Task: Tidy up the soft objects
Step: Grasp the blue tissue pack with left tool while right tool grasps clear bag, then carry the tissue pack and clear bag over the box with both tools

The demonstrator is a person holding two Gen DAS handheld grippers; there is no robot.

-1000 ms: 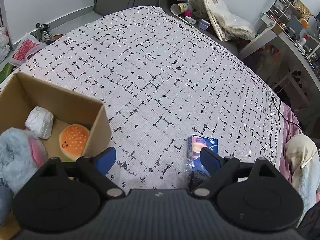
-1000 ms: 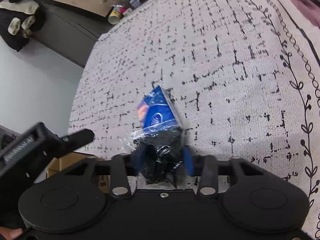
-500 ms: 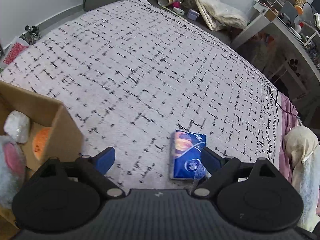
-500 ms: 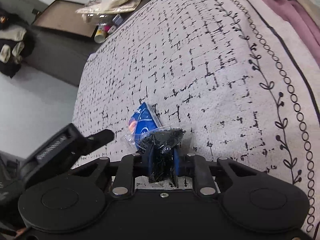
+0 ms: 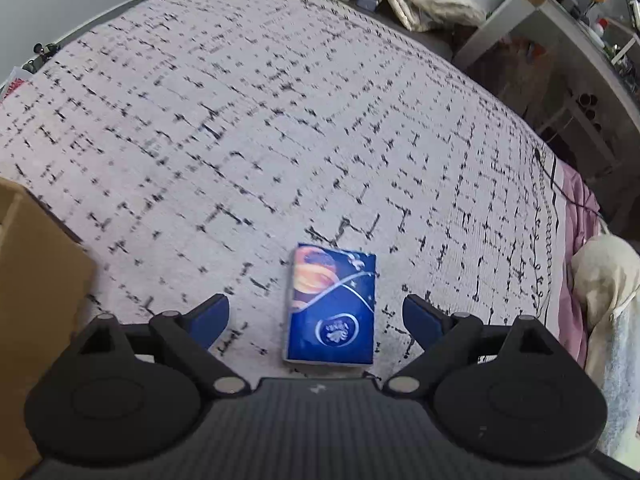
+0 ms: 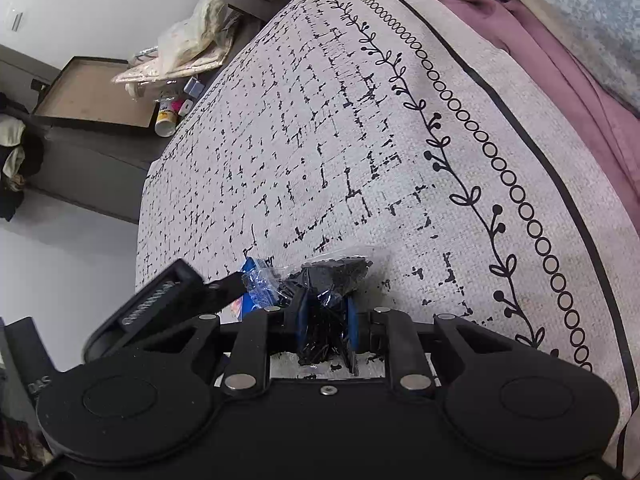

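Note:
A blue tissue pack [image 5: 332, 306] with an orange planet print lies flat on the patterned bedspread [image 5: 280, 120]. My left gripper [image 5: 316, 316] is open, its blue fingertips on either side of the pack and just above it. My right gripper [image 6: 325, 312] is shut on a clear plastic bag of black items [image 6: 334, 276], held a little above the bedspread. In the right wrist view the left gripper [image 6: 168, 296] shows at the left, with a corner of the tissue pack [image 6: 250, 266] behind the bag.
A cardboard box [image 5: 32, 300] stands at the left edge of the left wrist view; its contents are out of sight. Pink bedding and a cream cloth [image 5: 604, 276] lie at the right. A desk [image 5: 560, 24] and floor clutter stand beyond the bed.
My left gripper moved right from the box until the tissue pack sits between its fingers. My right gripper closed on the plastic bag, lifted it off the pack and moved right.

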